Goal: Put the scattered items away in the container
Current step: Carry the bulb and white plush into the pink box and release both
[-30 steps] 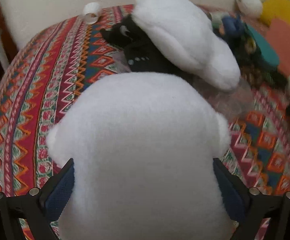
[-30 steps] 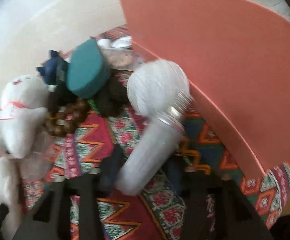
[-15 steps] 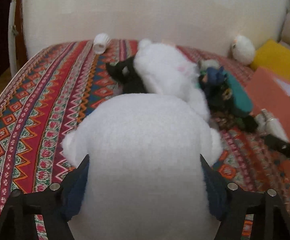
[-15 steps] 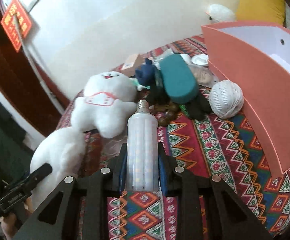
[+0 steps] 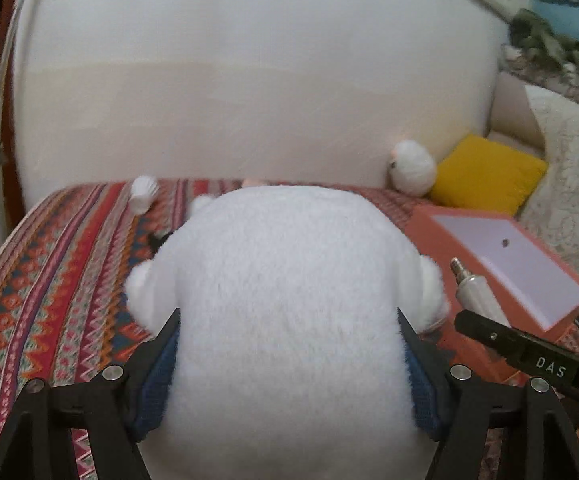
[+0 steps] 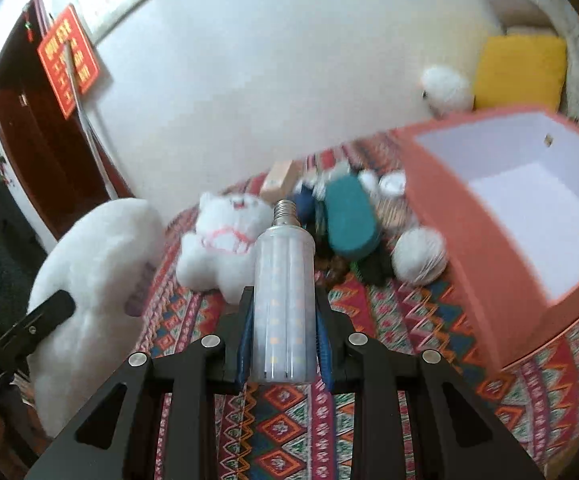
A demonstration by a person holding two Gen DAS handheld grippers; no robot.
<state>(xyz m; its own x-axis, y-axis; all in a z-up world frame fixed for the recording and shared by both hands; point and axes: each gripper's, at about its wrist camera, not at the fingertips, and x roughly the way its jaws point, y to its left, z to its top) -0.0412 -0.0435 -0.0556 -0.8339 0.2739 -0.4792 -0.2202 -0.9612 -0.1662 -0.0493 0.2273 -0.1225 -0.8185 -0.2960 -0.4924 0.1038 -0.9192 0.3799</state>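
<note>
Right gripper point(image 6: 283, 336) clamping white corn-style LED bulb point(image 6: 283, 304), screw base pointing ahead; open salmon-pink box point(image 6: 469, 248) lying right of frame, probably nearer this hand. Left gripper point(image 5: 289, 364) squeezing white plush toy point(image 5: 285, 300).

the open box point(image 6: 469, 240) sits on the patterned cloth point(image 6: 369, 312) at the right. a ball of yarn point(image 6: 419, 256) lies just left of its near wall, beside a heap of small items point(image 6: 347, 216). left of the heap lies a small plush bear point(image 6: 221, 240). behind the box, against the wall, sit a round fluffy toy point(image 6: 447, 88) and, to its right, a cushion point(image 6: 519, 72). in the left wrist view a small cup-like thing point(image 5: 143, 194) lies far back on the cloth.
</note>
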